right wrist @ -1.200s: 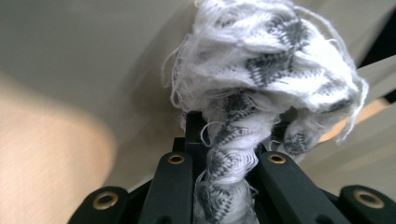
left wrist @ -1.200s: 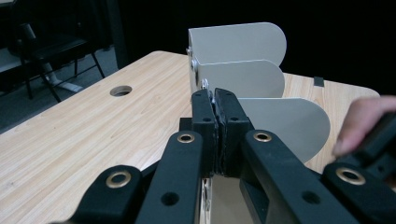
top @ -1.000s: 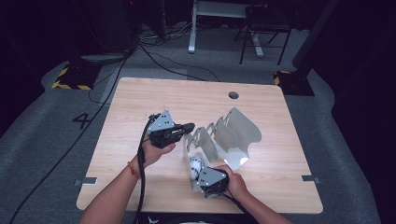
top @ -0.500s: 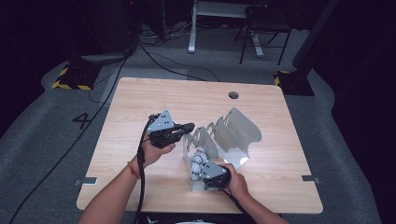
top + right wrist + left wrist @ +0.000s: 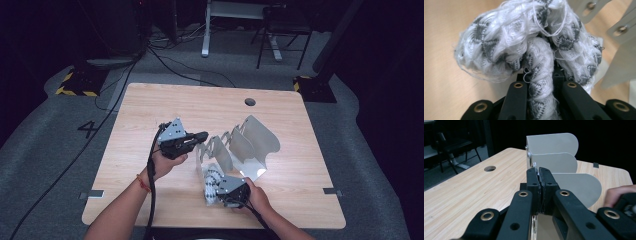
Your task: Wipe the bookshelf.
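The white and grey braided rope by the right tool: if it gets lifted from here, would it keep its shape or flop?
Probably flop: the white and grey braided rope lies bunched in soft loops and bends over the right tool, whose jaws pinch one strand. It looks light, with loose frayed threads. Its fuzzy weave likely grips rather than slips on the wooden table.

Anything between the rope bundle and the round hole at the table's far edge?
Yes: the metal divider rack stands between the rope bundle and the hole, in the high view.
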{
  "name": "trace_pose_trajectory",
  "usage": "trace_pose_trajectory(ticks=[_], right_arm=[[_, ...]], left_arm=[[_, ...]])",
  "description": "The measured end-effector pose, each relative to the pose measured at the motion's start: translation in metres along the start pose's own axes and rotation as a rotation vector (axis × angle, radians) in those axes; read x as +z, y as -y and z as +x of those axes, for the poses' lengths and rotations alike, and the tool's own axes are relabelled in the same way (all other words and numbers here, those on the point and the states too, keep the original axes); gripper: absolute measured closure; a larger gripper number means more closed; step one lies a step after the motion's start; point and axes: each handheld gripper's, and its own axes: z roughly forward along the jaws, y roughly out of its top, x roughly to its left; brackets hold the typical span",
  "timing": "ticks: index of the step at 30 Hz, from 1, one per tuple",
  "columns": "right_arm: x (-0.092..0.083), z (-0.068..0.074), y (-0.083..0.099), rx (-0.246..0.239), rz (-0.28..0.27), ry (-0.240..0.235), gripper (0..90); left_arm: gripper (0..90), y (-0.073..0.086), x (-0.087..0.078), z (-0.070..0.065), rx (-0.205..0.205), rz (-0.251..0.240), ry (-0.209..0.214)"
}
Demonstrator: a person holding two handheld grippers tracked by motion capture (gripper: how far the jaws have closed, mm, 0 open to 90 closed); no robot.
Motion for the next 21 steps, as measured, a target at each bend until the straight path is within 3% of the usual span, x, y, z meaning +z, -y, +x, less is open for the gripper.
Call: trace_pose_trajectory(ticks=[2, 9, 12, 15, 16, 18, 21], right_arm=[[-0.007, 0.006, 0.005, -0.006, 0.002, -0.004, 80.7], [-0.014, 0.009, 0.016, 0.007, -0.003, 0.08, 81.0], [-0.008, 0.002, 0.015, 0.037, -0.016, 0.107, 80.9], [0.0, -0.001, 0.009, 0.033, -0.018, 0.125, 80.9], [0.009, -0.005, 0.002, 0.028, -0.025, 0.137, 80.9], [0.013, -0.006, -0.001, 0.051, -0.038, 0.116, 80.9], [0.01, 0.0, -0.002, 0.021, -0.051, 0.065, 80.9]], left_arm=[[87.9, 0.0, 0.0, 0.0, 0.003, 0.002, 0.0], [87.9, -0.001, 0.003, 0.0, 0.0, -0.003, 0.007], [87.8, 0.0, 0.002, 0.001, -0.003, -0.003, 0.014], [86.5, 0.0, 0.003, -0.001, 0.004, 0.006, -0.004], [86.4, 0.001, 0.003, 0.0, -0.018, 0.004, 0.003], [86.5, 0.002, 0.002, 0.0, -0.023, 0.0, 0.001], [86.6, 0.001, 0.001, -0.002, -0.009, 0.012, -0.003]])
